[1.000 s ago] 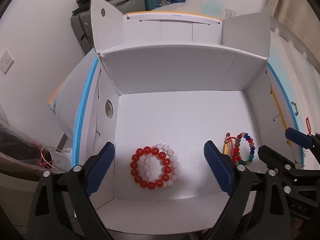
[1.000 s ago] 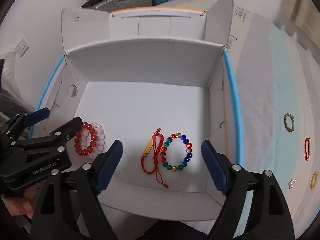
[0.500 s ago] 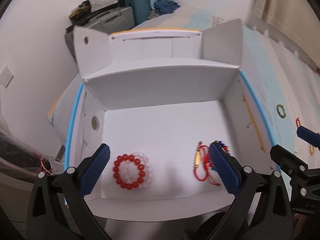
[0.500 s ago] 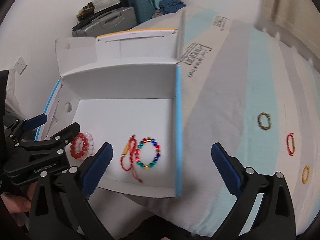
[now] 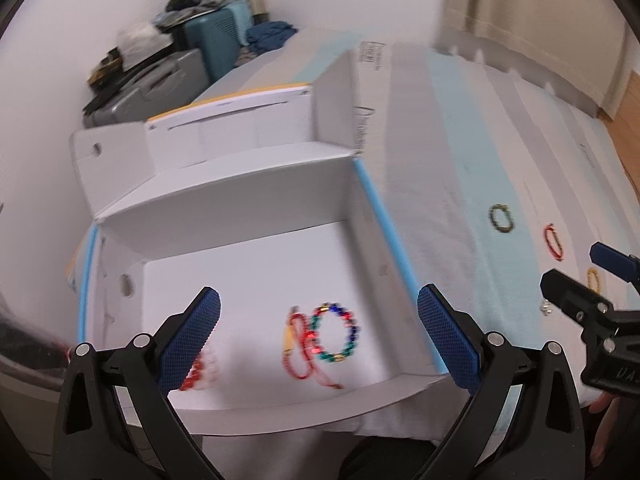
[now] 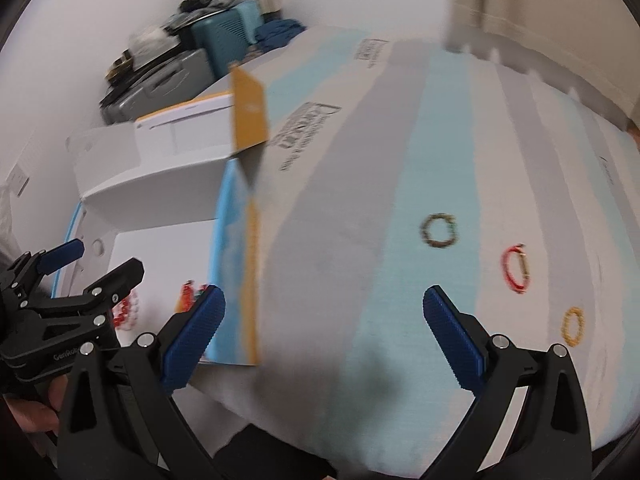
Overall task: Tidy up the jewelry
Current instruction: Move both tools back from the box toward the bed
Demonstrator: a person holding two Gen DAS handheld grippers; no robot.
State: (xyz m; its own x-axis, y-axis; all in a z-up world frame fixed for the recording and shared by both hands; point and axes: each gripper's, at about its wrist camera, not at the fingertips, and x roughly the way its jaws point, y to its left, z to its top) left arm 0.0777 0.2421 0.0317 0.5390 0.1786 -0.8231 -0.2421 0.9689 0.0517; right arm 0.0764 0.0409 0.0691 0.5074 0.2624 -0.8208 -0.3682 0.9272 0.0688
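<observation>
A white cardboard box [image 5: 248, 196] lies open on the striped bed cover [image 6: 360, 160]. In it are a multicolour bead bracelet [image 5: 336, 334], a red cord bracelet [image 5: 298, 344] and red and white bead bracelets [image 5: 200, 372], partly behind a finger. My left gripper [image 5: 319, 300] hangs open and empty above the box's near right part. My right gripper [image 6: 324, 298] is open and empty over the bed cover, right of the box. Loose on the cover lie a dark bead bracelet [image 6: 439, 231], a red bracelet [image 6: 516, 269] and a yellow bracelet [image 6: 573, 326].
Suitcases and piled clothes [image 5: 160, 76] stand against the wall behind the box. A curtain [image 5: 520, 8] hangs at the back right, with wooden floor [image 5: 628, 120] beyond the bed. A small pale trinket [image 5: 546, 307] lies near the yellow bracelet. A hand [image 6: 28, 416] holds the left gripper.
Both grippers have lifted and swung right, from over the box toward the loose bracelets on the bed. The right gripper's jaws have spread wider. The bracelets in the box have not moved.
</observation>
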